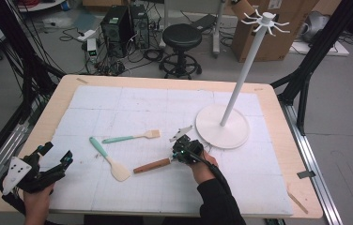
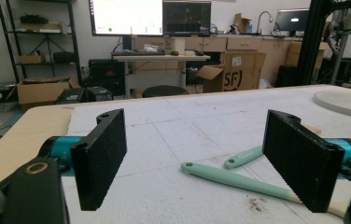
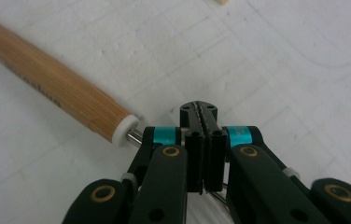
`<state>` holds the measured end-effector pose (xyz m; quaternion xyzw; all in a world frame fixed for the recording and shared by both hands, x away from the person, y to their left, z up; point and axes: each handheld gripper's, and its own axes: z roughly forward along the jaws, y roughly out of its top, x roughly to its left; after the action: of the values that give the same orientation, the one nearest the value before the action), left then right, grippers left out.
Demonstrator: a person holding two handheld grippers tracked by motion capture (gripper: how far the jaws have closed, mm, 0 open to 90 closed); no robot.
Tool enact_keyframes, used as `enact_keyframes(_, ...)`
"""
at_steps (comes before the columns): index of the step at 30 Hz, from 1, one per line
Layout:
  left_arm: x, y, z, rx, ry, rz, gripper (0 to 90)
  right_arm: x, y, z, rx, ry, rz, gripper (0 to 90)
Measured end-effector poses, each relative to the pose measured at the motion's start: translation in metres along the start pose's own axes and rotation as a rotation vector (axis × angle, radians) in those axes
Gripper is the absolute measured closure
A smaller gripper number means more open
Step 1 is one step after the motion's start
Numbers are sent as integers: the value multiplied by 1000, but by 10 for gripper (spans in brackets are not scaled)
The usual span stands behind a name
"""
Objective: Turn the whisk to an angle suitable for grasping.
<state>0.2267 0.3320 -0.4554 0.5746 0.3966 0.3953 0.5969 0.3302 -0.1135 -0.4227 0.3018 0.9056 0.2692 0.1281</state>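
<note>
Wooden-handled tool lies just beside right claw

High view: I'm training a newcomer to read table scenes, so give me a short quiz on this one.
1. True or false: the left gripper has its jaws wide open.
2. How many mint-handled utensils lie on the white mat? A one, B two, C three.
3. Fill in: the right gripper, jaws shut, sits at the metal end of a tool with a ___ handle.
Key: 1 true; 2 B, a spatula and a brush; 3 wooden.
</note>
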Motion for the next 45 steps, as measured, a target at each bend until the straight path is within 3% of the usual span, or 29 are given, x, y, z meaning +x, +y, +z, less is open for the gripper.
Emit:
enact_keyframes(6, 0, 0, 0, 0, 1, 3, 225, 0, -27, -16, -36, 14, 56, 894)
enact_keyframes(11, 0, 0, 0, 1, 2, 4, 226, 4, -39, -25, -44, 38, 64, 894)
enact_keyframes(18, 0, 0, 0, 2, 3, 2, 226, 19, -41, -33, -49, 66, 35, 894)
enact_keyframes(21, 0, 0, 1, 4, 3, 3, 226, 26, -36, -40, -102, 86, 25, 894)
enact_keyframes(24, 0, 0, 1, 3, 3, 2, 226, 38, -26, -42, -121, 104, -7, 894)
enact_keyframes(25, 0, 0, 1, 5, 2, 3, 226, 48, -19, -40, -128, 125, -41, 894)
enact_keyframes(27, 0, 0, 0, 3, 3, 2, 226, 54, -15, -39, -131, 135, -56, 894)
enact_keyframes(28, 0, 0, 0, 2, 2, 2, 226, 65, -9, -34, -127, 159, -89, 894)
enact_keyframes(30, 0, 0, 0, 2, 2, 3, 226, 69, -7, -31, -124, 167, -100, 894)
enact_keyframes(32, 0, 0, 0, 2, 2, 5, 226, 82, -1, -16, -105, 198, -131, 894)
enact_keyframes(37, 0, 0, 0, 1, 1, 5, 226, 89, 3, 0, -75, 210, -125, 894)
enact_keyframes(39, 0, 0, 0, 2, 1, 6, 227, 90, 7, 5, -92, 189, -139, 894)
enact_keyframes(40, 0, 0, 0, 1, 1, 5, 227, 90, 11, 8, -86, 156, -147, 894)
enact_keyframes(45, 0, 0, 0, 1, 1, 7, 227, 88, 17, 13, -85, 117, -154, 894)
